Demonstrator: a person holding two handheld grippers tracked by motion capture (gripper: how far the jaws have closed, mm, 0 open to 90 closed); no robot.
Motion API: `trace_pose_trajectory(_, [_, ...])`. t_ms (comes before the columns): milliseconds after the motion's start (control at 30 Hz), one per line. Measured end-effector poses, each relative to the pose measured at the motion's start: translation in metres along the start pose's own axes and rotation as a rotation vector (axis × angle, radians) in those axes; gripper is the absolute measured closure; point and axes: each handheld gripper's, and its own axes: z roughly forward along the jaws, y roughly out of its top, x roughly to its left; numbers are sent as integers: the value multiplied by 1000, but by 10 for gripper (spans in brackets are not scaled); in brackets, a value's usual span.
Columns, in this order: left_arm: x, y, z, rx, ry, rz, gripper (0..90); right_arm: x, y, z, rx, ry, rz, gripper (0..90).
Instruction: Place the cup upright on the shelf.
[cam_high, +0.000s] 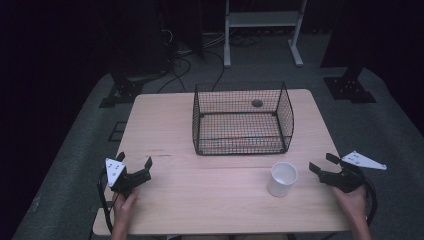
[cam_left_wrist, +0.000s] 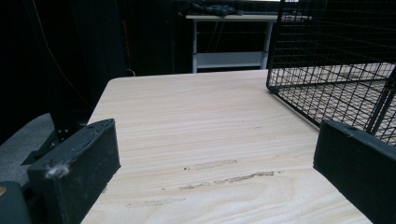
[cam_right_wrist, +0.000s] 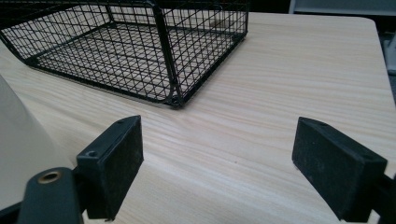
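Dark room and grey floor surround a pale wooden table. At twelve o'clock on it stands a black wire basket; toward four o'clock, a white cup. Left gripper, at eight o'clock, gapes empty. Right gripper, just beside the cup, gapes empty too.

The high view looks down over my table; both gripper views sit low, close, facing forward, sharing the wire basket.
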Motion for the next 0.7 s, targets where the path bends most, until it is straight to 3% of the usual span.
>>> trace_pose_trajectory(433, [-1, 0, 0, 1, 0, 5, 0, 3, -1, -15, 11, 29, -12, 135])
trace_pose_trajectory(700, [0, 0, 0, -1, -1, 3, 0, 13, 0, -24, 29, 63, -50, 119])
